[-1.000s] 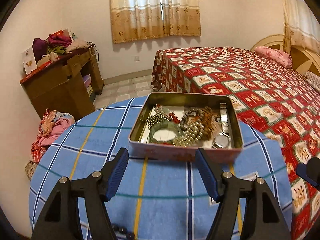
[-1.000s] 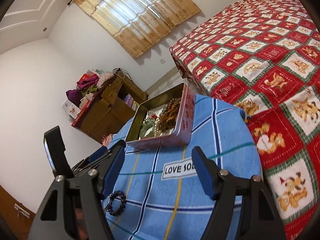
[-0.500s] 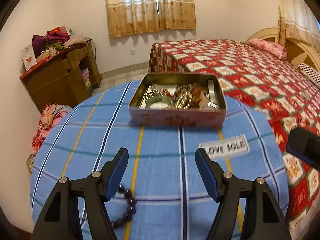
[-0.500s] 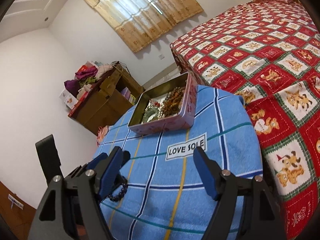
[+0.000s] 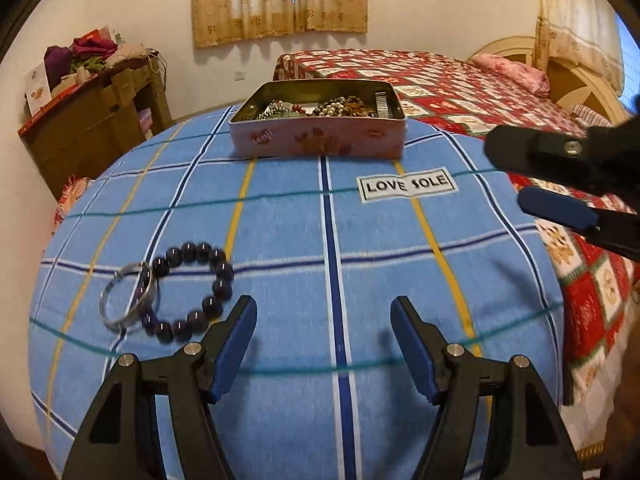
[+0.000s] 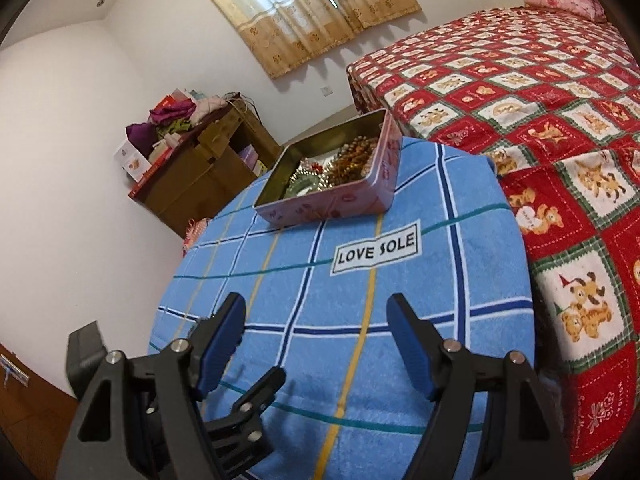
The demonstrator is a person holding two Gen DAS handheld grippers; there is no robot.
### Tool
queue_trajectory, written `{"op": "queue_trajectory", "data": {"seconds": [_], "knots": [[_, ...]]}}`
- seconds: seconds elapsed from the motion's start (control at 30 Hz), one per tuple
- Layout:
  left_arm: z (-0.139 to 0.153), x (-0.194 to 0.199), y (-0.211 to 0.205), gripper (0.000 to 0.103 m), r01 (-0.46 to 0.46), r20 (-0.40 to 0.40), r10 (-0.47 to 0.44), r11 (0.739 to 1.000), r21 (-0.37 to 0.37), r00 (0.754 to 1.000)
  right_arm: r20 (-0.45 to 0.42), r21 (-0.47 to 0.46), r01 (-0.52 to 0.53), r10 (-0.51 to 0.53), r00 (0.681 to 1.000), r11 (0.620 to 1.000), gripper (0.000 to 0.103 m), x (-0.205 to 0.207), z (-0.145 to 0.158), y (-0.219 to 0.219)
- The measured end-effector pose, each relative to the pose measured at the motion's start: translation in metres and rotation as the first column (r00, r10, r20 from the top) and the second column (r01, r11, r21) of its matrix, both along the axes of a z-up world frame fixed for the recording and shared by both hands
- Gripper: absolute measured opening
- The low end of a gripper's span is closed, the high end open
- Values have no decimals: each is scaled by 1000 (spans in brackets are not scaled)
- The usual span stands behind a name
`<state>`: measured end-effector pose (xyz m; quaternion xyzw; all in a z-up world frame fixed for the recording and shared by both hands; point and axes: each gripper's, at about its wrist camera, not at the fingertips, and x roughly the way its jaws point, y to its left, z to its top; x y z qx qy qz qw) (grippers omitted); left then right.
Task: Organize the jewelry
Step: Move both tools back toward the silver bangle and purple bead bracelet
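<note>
A pink tin (image 5: 318, 142) full of beads, bracelets and a watch stands at the far edge of the blue plaid cloth (image 5: 340, 248); it also shows in the right wrist view (image 6: 332, 204). A dark bead bracelet (image 5: 192, 292) and a silver bangle (image 5: 128, 298) lie on the cloth, just left of my left gripper (image 5: 324, 336), which is open and empty. My right gripper (image 6: 316, 336) is open and empty, above the near cloth; it also shows at the right of the left wrist view (image 5: 560, 184).
The cloth carries a "LOVE SOLE" label (image 5: 408, 184). A bed with a red patterned quilt (image 6: 540, 92) stands close on the right. A wooden cabinet piled with clothes (image 5: 92, 120) stands at the left wall. The left gripper's body (image 6: 224, 412) shows low in the right wrist view.
Both grippers have drawn back from the tin toward the near side of the table. The dark bead bracelet and silver bangle have come into the left wrist view.
</note>
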<state>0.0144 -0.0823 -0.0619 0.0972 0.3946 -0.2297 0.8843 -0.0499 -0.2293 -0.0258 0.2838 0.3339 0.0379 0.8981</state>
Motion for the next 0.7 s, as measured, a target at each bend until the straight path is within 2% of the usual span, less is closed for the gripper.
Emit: {"op": "queue_trajectory", "data": {"seconds": [0.13, 0.3, 0.47, 0.7], "knots": [[2, -8, 19, 69, -16, 5, 16, 999, -33, 1000, -19, -7, -23, 23, 1000, 1000, 76, 0, -5, 6], [1, -3, 56, 69, -115, -3, 115, 993, -27, 993, -21, -26, -62, 62, 998, 998, 76, 0, -6, 17], [-6, 10, 98, 69, -268, -70, 266, 963, -36, 962, -14, -50, -116, 116, 993, 992, 68, 1, -5, 35], [-9, 16, 123, 69, -343, -70, 341, 939, -20, 937, -21, -78, -180, 178, 984, 981, 67, 2, -5, 55]]}}
